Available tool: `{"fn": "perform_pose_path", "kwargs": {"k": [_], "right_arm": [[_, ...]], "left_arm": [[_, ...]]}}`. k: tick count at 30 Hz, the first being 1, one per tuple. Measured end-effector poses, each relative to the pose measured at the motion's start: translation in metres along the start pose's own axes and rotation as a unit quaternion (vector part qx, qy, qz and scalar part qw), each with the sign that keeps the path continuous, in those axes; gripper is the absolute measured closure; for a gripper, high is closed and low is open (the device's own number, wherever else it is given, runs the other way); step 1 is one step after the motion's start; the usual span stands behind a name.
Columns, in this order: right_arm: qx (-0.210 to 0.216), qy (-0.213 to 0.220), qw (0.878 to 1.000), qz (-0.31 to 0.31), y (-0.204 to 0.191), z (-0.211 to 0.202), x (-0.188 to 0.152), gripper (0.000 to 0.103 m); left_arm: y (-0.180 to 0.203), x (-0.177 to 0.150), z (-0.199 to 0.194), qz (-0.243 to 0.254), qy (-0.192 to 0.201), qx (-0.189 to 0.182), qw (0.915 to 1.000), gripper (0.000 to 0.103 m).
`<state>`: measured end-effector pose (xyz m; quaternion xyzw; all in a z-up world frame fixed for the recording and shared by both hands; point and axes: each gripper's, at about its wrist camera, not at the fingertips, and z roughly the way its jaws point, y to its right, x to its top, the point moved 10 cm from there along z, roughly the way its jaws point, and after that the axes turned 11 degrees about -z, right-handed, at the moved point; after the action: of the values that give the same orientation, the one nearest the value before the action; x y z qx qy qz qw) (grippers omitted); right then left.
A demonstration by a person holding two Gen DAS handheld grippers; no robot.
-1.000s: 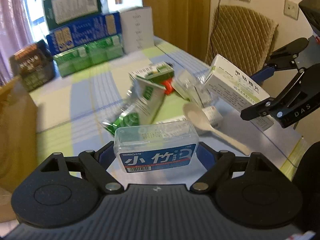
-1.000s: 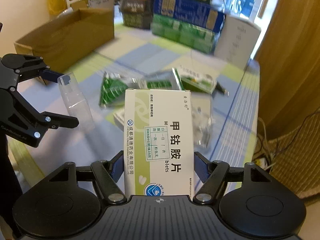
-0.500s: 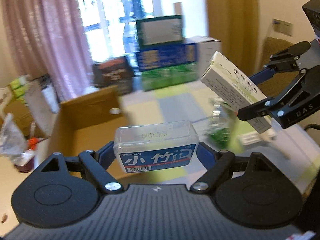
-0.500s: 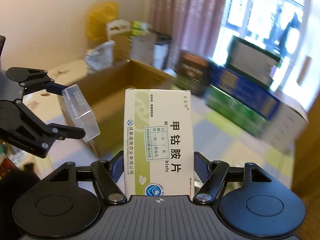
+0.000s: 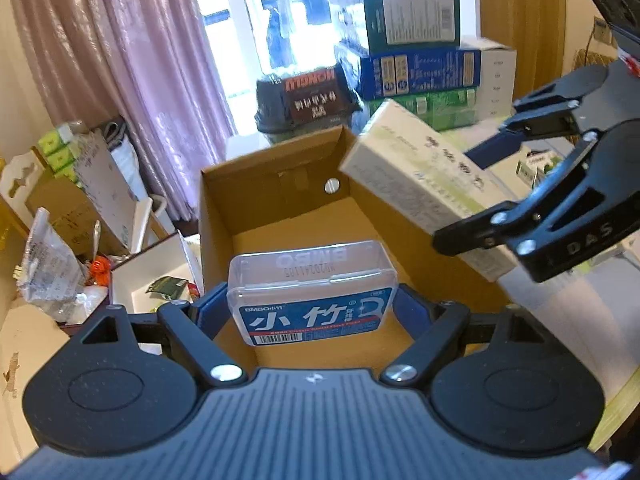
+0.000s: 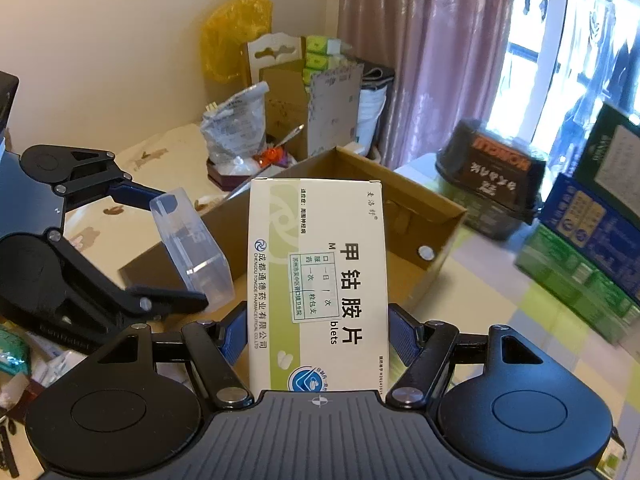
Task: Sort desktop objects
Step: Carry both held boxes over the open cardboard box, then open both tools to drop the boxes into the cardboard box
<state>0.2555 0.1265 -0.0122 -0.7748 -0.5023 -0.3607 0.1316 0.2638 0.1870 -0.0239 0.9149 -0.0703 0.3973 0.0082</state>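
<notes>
Left tool (image 5: 312, 312) gripped a floss case (image 5: 310, 286), right tool (image 6: 318, 340) a pill box (image 6: 318, 280); both hung over the carton (image 5: 276, 216) at frame centre, unreleased.

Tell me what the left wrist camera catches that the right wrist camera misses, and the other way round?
Only the left wrist view shows the blue printed label of the clear plastic case in the left gripper, and the floor of the cardboard box.

Only the right wrist view shows the printed face of the medicine box in the right gripper, and a yellow bag by the wall.

Both show the two held items, the cardboard box, the pink curtain and the stacked cartons.
</notes>
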Motion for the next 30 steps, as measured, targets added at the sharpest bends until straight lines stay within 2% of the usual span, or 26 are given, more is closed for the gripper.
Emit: {"fn": "perform_pose_path", "kwargs": {"k": [9,24,26,30], "right_arm": [[-0.004,-0.019,1.0,-0.003,0.007,0.039,-0.004,0.035],[0.015,-0.023,1.0,-0.013,-0.004,0.066,0.004,0.035],[0.006,-0.018,1.0,-0.014,-0.003,0.064,0.003,0.021],[-0.01,0.007,1.0,0.005,0.01,0.035,-0.003,0.018]], "left_arm": [[-0.007,-0.014,0.038,0.019,-0.026,-0.013,0.9994,0.016],[-0.017,-0.019,0.01,0.003,-0.004,-0.001,1.0,0.015],[-0.017,-0.018,0.005,-0.001,0.0,0.001,1.0,0.015],[-0.011,-0.015,-0.007,-0.013,0.009,0.0,0.9999,0.015]]}}
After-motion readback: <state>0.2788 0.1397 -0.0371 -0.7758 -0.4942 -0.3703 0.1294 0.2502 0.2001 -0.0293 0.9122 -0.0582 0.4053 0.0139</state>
